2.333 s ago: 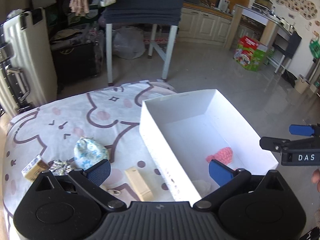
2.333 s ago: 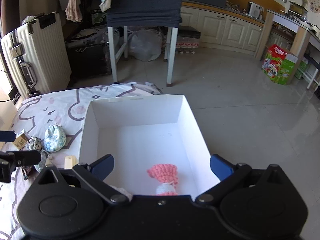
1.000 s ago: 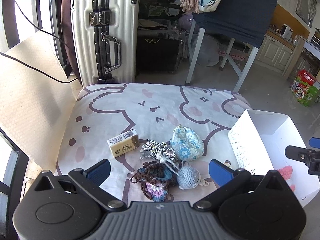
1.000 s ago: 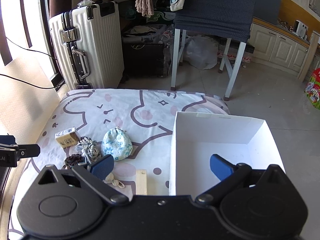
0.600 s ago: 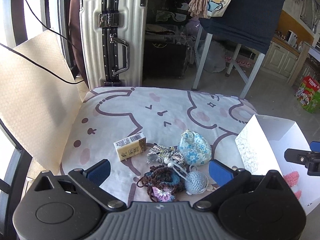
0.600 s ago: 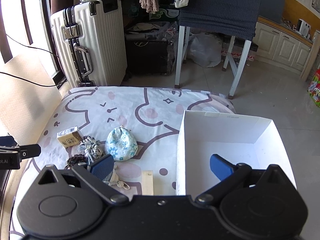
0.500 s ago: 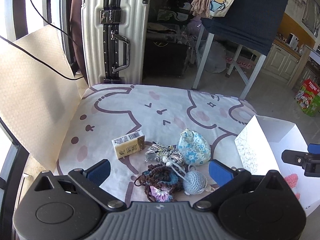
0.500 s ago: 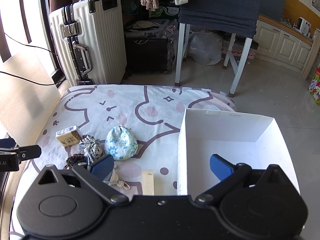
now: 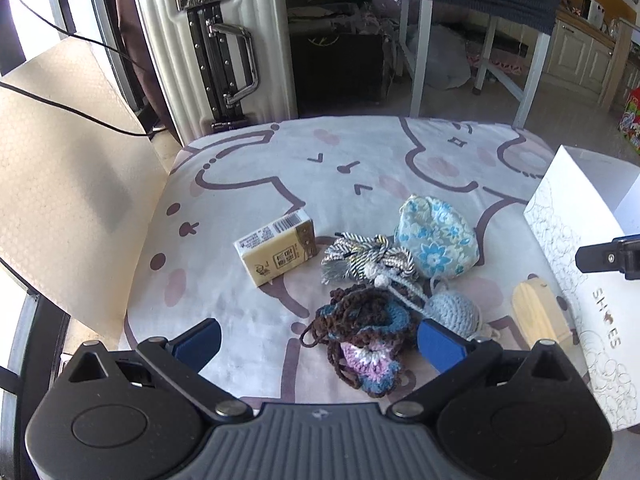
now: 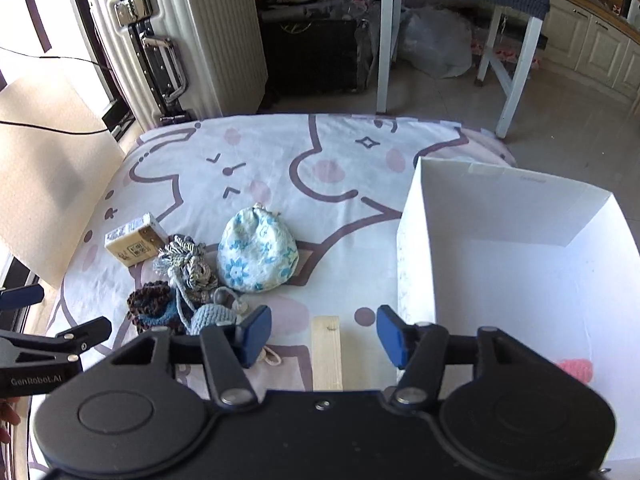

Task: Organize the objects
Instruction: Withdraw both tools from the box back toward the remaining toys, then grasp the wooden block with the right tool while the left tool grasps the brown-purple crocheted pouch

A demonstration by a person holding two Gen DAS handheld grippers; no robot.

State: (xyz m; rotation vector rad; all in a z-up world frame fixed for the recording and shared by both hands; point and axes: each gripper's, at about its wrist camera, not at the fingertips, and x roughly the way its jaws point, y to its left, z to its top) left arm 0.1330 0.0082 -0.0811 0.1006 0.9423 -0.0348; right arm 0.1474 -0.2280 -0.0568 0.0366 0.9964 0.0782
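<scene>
The wooden block [image 10: 327, 350] lies on the cat-print cloth [image 10: 280, 160], low in the right wrist frame, between the pads of the right tongs [image 10: 323, 338]. A second ago those pads stood wide, one over the yarn pile and one inside the box; now they are closing around the block, and neither pad touches it. The block has also slid from left of centre to between the pads, and both cameras sit lower and nearer the cloth than before.

The left tongs [image 9: 318, 346] are spread wide at the bottom of their frame, over the brown and purple crochet piece [image 9: 360, 344], gripping nothing. Just beyond it lie the blue yarn ball [image 9: 454, 308], the striped tassel [image 9: 360, 260], the floral pouch [image 9: 438, 240] and the small carton [image 9: 276, 246].

The white box [image 10: 416, 240] stands just right of the block, with a pink knit [image 10: 576, 370] inside it. The upper half of the cloth is bare. A suitcase [image 10: 180, 32] stands behind the far edge.
</scene>
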